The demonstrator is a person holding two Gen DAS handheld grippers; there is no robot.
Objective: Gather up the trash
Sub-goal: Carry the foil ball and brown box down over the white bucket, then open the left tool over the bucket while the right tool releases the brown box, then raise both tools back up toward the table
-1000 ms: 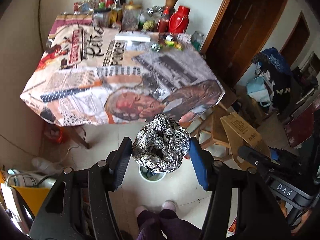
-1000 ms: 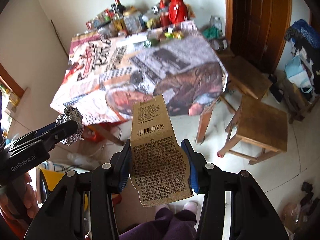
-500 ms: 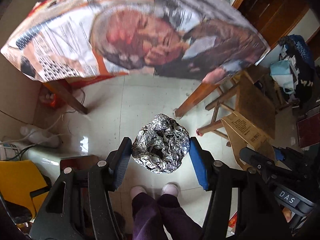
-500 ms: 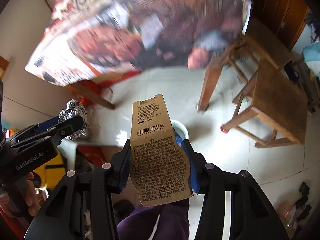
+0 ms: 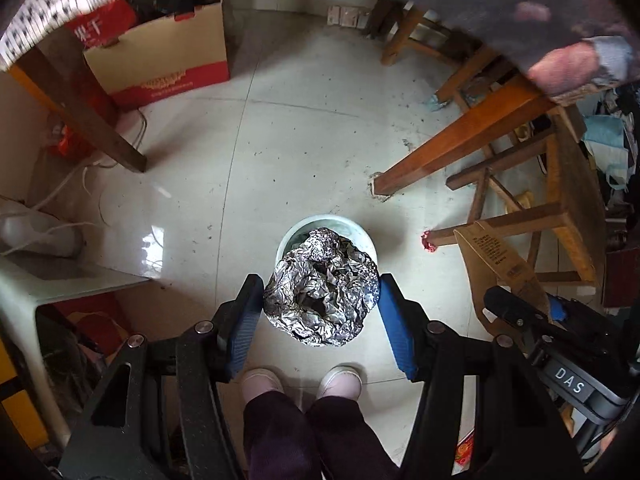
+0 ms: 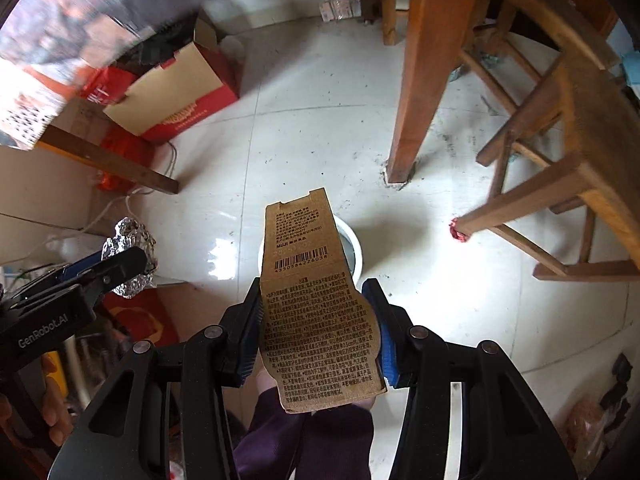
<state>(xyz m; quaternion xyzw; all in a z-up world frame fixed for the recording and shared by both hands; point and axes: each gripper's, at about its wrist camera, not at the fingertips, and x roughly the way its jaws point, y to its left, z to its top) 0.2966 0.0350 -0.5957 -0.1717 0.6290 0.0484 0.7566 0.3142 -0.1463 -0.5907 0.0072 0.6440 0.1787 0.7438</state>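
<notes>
Left tongs (image 5: pixel 321 306) clamp a foil ball (image 5: pixel 320 288), right tongs (image 6: pixel 316 324) a carton (image 6: pixel 316 304), above a white bin (image 5: pixel 360 236).

A red and tan cardboard box (image 5: pixel 160 56) stands on the tiled floor (image 5: pixel 304 152) under the table, beside a dark table leg (image 5: pixel 76 108). A wooden stool (image 6: pixel 568 148) stands near an orange-brown table leg (image 6: pixel 416 84), and white cables (image 5: pixel 76 184) trail past a white plastic stool (image 5: pixel 32 284).

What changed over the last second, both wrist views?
Both grippers dropped from above the table to low over the floor, now above the white bin. Unchanged: left gripper clamps the foil ball, right gripper the cardboard package.
</notes>
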